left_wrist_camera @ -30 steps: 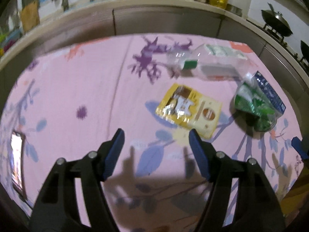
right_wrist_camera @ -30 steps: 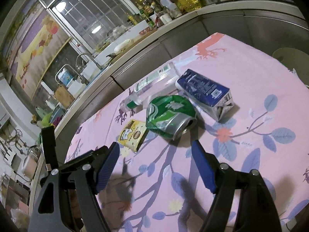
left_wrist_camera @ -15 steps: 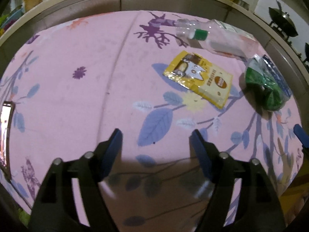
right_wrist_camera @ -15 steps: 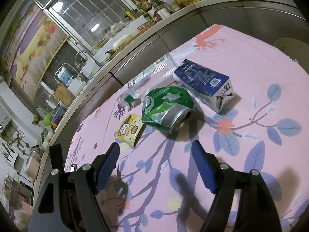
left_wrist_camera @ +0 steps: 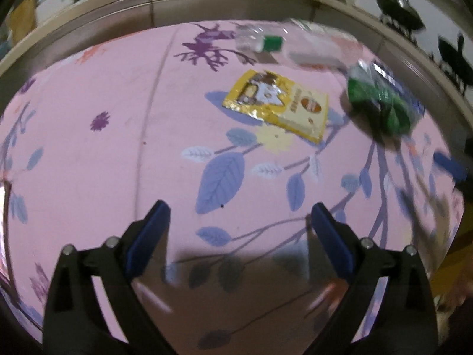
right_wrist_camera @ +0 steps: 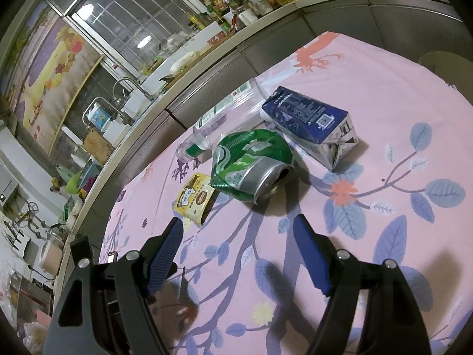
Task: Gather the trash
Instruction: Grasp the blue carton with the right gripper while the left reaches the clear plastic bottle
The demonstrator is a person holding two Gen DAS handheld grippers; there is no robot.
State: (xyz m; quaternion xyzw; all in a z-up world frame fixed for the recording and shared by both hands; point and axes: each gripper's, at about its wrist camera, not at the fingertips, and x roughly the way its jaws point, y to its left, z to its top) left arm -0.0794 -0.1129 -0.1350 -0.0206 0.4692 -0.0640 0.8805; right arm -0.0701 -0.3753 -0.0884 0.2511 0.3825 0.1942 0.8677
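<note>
Four pieces of trash lie together on the far part of a bench [right_wrist_camera: 399, 94] covered by a pink floral cloth: a crushed green can [right_wrist_camera: 251, 162], a blue carton [right_wrist_camera: 310, 118] just beside it, a clear plastic bottle [right_wrist_camera: 212, 124] behind both, and a yellow packet [left_wrist_camera: 278, 105] nearer the centre. The left tool [left_wrist_camera: 238, 216] hangs over bare cloth, its jaws opening with nothing between them. The right tool [right_wrist_camera: 236, 230] stands apart and empty, just short of the can.
</note>
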